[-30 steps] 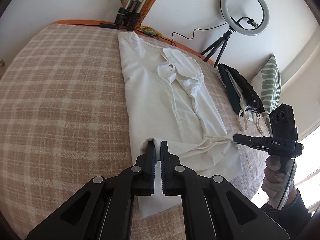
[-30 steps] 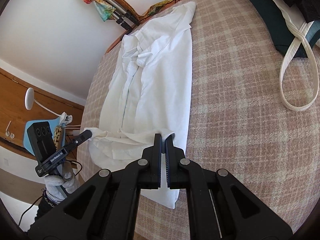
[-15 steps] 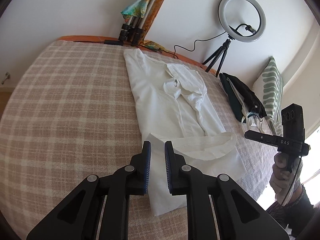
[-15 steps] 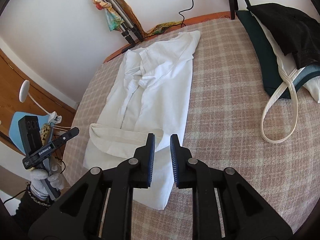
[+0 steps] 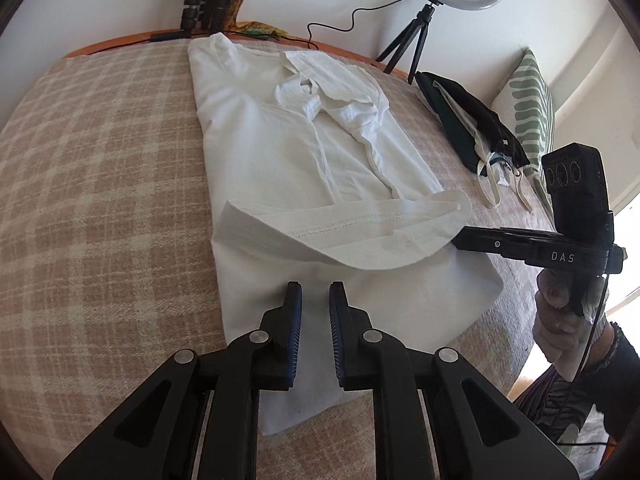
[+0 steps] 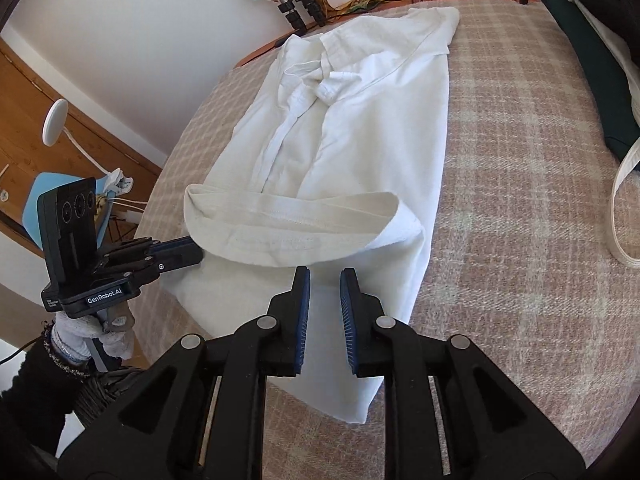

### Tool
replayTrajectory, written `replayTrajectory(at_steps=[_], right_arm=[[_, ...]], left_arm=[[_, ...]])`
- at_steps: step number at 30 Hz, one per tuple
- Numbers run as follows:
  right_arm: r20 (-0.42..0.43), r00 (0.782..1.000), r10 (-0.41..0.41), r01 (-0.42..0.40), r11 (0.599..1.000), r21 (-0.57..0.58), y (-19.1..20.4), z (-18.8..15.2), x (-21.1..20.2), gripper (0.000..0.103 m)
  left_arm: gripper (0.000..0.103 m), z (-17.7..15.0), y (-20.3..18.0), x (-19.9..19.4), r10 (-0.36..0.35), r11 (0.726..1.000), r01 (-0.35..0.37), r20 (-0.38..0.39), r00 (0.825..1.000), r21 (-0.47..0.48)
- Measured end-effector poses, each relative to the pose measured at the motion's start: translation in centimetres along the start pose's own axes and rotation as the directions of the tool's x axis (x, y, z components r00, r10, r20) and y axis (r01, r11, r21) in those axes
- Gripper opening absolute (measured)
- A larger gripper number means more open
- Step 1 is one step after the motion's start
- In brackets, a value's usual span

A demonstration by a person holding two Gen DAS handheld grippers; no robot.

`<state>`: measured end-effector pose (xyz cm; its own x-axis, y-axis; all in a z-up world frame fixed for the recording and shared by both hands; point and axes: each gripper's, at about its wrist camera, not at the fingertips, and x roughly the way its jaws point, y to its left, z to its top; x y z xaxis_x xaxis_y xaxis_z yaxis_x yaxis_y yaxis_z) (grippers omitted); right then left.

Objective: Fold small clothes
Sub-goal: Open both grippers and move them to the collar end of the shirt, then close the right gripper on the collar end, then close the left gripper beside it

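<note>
A white shirt [image 5: 296, 140] lies lengthwise on the plaid bed cover [image 5: 100, 160], collar at the far end. Its bottom hem [image 5: 360, 228] is turned up in a loose band across the lower part. My left gripper [image 5: 316, 292] hovers over the near end of the shirt, slightly open, with nothing between its pads. My right gripper [image 5: 456, 240] points in from the right, its tips at the hem's right end. In the right wrist view the shirt [image 6: 360, 128] and hem [image 6: 296, 220] lie ahead of the right gripper [image 6: 325, 276], open and empty. The left gripper [image 6: 198, 254] is at the hem's left end.
A dark bag with white straps [image 5: 472, 120] and a striped pillow [image 5: 528, 108] lie at the bed's right side. A ring light on a tripod [image 5: 416, 36] and folded tripod legs [image 5: 204, 4] stand at the wall. A blue chair [image 6: 44, 196] is beyond the bed's left edge.
Both grippers were shut on the shirt's bottom hem a second ago. They have let go and drawn back a little; the hem now rests folded over the shirt.
</note>
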<state>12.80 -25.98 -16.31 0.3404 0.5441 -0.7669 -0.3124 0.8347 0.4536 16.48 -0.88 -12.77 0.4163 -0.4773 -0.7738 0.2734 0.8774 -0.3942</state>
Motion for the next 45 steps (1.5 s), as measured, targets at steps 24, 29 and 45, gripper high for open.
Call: replayTrajectory(at_steps=[24,29,45], right_arm=[[0.15,0.985,-0.081,0.078,0.997,0.023,-5.9,16.5,-0.8,0.038],[0.15,0.988,-0.043,0.03,0.995,0.091,-9.8,21.3,1.7,0.038],[0.112,0.992,-0.051,0.05,0.999,0.01,-10.6,25.6,6.7,0.005]], left_arm=[[0.016,13.7,0.1,1.8,0.108,0.993,-0.115,0.18,0.978,0.028],[0.017,16.4,-1.9,4.0,0.063,0.992,-0.084,0.205,0.977,0.094],[0.022,17.8,-2.0,11.0,0.064,0.987,-0.084,0.138,0.988,0.141]])
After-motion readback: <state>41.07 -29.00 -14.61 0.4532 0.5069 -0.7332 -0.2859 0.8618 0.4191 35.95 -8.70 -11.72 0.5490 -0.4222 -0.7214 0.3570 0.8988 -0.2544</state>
